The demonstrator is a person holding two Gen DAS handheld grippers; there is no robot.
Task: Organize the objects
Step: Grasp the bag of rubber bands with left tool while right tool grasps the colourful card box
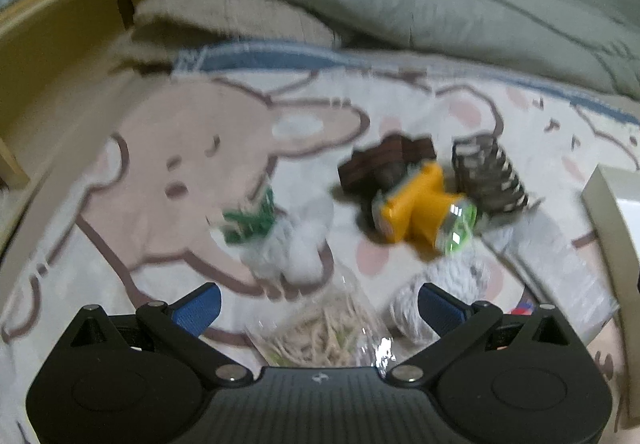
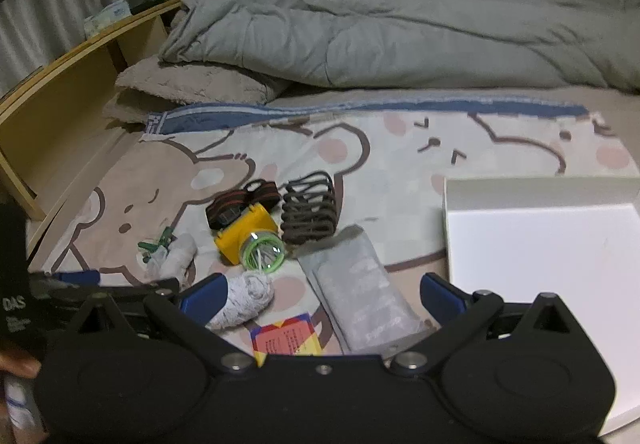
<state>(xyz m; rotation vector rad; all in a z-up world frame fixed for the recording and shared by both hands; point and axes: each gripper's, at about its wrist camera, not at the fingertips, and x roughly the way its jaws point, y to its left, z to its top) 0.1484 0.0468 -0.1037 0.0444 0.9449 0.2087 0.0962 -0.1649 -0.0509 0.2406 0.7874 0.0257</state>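
Clutter on the bed: headlamp (image 2: pixel 248 234), wire coil (image 2: pixel 308 210), rag roll (image 2: pixel 244 302), grey pouch (image 2: pixel 360 294), card (image 2: pixel 286 338) | white tray (image 2: pixel 540 244) to the right, nothing in it | both claws, left (image 1: pixel 318 306) and right (image 2: pixel 322 298), gaping, holding nothing | step: looks like picking a first item | next: probably close on the rag roll, it's right by the right claw

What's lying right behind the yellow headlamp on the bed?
Behind the headlamp lies its dark striped strap, touching it, with a dark coiled bundle beside. The lamp covers where the strap attaches.
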